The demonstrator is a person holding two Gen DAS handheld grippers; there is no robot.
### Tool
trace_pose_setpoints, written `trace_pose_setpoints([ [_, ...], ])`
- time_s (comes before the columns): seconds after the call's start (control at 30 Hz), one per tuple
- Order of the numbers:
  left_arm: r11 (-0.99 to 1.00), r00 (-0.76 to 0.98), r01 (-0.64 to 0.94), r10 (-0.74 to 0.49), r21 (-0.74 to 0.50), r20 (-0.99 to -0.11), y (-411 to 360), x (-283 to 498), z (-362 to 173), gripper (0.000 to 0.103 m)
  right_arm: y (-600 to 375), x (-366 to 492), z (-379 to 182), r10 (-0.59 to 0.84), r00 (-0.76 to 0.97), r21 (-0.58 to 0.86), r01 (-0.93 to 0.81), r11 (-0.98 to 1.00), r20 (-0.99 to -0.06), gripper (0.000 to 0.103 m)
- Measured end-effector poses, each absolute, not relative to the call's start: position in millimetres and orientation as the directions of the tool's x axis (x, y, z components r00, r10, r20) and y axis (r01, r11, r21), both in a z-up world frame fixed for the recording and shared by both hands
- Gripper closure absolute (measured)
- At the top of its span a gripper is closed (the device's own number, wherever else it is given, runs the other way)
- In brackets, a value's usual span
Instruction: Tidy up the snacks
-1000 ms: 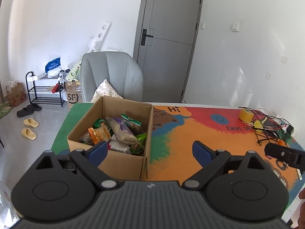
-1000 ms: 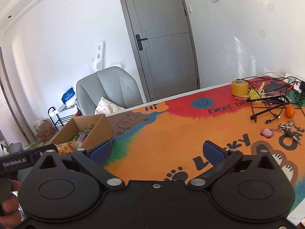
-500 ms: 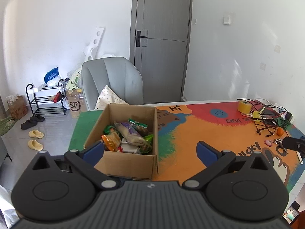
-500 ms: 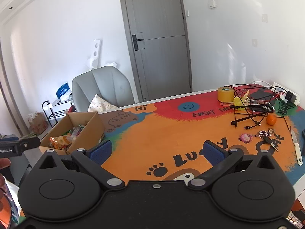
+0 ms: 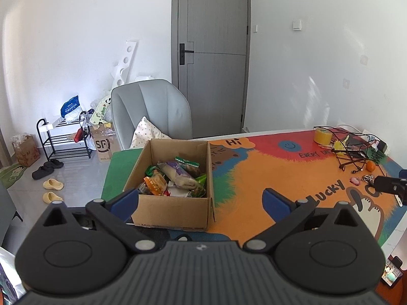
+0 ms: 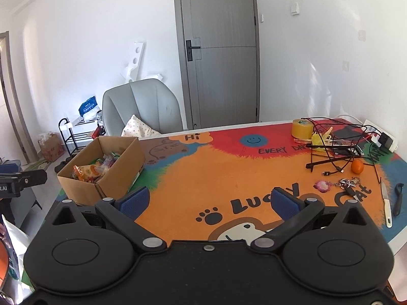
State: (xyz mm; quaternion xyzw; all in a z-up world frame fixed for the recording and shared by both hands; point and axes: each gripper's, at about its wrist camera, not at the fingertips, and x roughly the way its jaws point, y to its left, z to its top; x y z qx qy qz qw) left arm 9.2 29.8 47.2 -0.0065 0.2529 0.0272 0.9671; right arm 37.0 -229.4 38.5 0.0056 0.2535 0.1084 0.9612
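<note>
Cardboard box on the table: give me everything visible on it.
The cardboard box is plain brown corrugated board, open-topped, with no flaps showing. It sits upright on the colourful table mat near the table's left end, in front of the grey chair. It holds a loose heap of snack packets: orange, green, purple and white wrappers. No gripper touches it.

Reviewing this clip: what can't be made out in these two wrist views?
- Lower snacks in the cardboard box: buried under the top packets, both views.
- Box's near wall base, left view: hidden by the left gripper, open and empty.
- Table near edge, right view: covered by the right gripper, also open.
- Keys and cables: too small and tangled to count.
</note>
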Motion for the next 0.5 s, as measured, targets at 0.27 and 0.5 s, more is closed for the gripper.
trace_pose_setpoints([
  [0.27,0.998,0.859,-0.067,0.053,-0.009,-0.51,34.5,9.9,40.3,0.0,-232.5,38.8,36.4,0.222,0.839,0.09,-0.205,0.975,-0.497,0.0],
  [0.5,0.997,0.853,-0.081,0.063,-0.013,-0.518,39.7,11.2,38.8,0.0,-232.5,39.6,33.7,0.227,0.831,0.095,-0.209,0.973,-0.508,0.0],
])
